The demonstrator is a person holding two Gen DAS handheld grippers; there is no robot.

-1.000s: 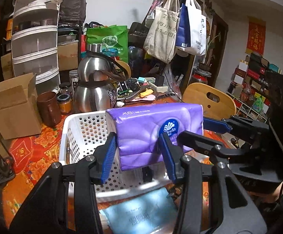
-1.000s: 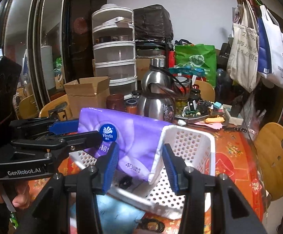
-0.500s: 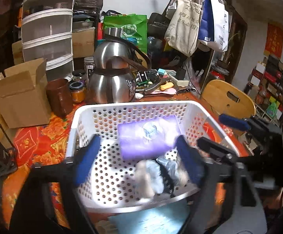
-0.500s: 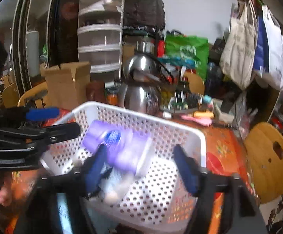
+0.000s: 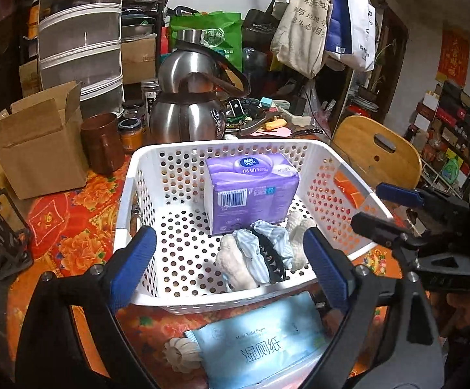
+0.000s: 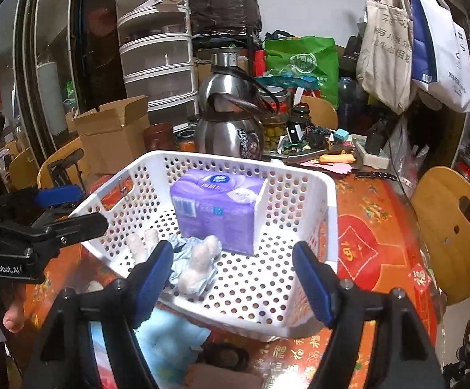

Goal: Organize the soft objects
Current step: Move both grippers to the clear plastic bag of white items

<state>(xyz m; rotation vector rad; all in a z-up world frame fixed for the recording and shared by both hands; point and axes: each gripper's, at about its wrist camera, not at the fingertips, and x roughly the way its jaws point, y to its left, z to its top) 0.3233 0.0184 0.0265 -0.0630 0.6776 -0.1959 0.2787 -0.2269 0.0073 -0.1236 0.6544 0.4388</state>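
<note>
A purple tissue pack stands inside the white perforated basket, free of both grippers. In front of it lies a bundle of white plush and blue striped cloth with a black hair claw on it. My left gripper hovers open over the basket's near rim, nothing between its blue pads. My right gripper is open too, at the basket's other near corner. A light blue wet wipes pack lies on the table under the grippers.
Behind the basket stand a steel kettle, a brown mug and an open cardboard box. A wooden chair is to the right. Small clutter, drawers and hanging bags fill the back. The tablecloth is red and floral.
Both grippers held the purple tissue pack above the basket; they opened wide and it dropped into the basket. Both grippers have sunk a little toward the rim.
</note>
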